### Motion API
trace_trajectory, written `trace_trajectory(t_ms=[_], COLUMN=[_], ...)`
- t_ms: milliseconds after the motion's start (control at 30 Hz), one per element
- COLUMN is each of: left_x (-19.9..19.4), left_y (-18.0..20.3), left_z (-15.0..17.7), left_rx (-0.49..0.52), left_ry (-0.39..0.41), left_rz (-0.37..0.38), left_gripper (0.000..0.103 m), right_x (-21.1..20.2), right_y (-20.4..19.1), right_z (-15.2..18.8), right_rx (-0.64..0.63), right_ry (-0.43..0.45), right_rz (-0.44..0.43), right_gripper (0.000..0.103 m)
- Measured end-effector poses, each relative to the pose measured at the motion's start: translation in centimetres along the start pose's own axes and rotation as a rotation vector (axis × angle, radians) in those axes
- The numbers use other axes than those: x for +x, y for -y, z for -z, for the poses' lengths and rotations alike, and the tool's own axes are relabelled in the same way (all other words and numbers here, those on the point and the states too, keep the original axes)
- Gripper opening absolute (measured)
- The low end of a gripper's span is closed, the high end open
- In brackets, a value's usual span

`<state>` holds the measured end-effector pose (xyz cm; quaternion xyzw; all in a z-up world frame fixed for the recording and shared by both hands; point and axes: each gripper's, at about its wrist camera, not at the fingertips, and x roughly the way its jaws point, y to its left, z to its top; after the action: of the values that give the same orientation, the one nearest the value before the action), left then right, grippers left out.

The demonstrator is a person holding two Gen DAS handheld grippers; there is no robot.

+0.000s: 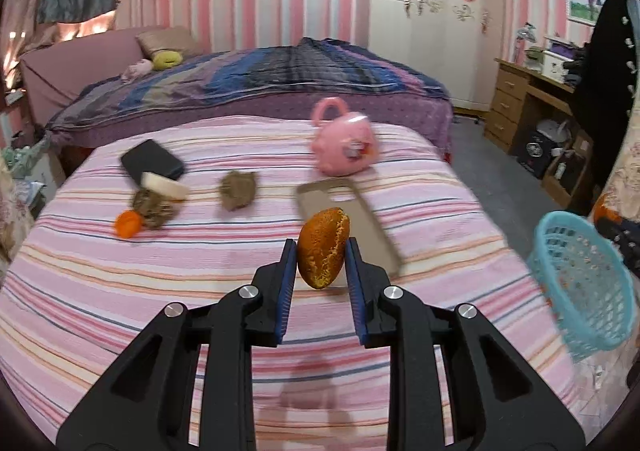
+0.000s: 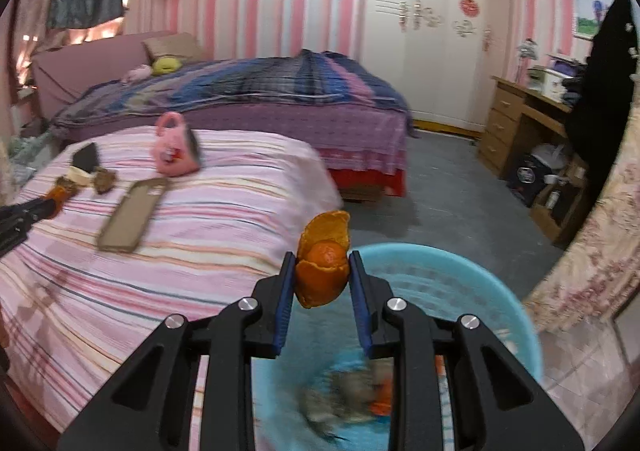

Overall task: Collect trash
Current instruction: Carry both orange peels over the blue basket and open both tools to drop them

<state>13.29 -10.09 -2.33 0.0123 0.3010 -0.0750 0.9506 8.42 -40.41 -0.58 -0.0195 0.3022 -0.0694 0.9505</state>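
We are gripping a piece of orange peel in our left tool, held above the striped bed. Our right tool is pinching another orange peel directly over the blue basket, where blurred scraps are lying below it.

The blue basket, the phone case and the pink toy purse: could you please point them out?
blue basket (image 2: 516, 291), right wrist view, far rim.
phone case (image 1: 362, 219), left wrist view, inner face.
pink toy purse (image 1: 344, 147), left wrist view, front of body.
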Motion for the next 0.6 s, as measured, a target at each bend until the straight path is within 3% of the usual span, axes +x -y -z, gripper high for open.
trace_trajectory(t_ms=[600], left_x=[2.8], left_y=[17.5], left_z=[0.4], left_rx=[0.115], left_ry=[-0.043], left_rz=[0.233], left_gripper=[0.024], right_x=[1.6], right_y=[11.7], right_z=[3.9], right_rx=[0.152], right_ry=[-0.083], right_rz=[0.101], right_gripper=[0.027])
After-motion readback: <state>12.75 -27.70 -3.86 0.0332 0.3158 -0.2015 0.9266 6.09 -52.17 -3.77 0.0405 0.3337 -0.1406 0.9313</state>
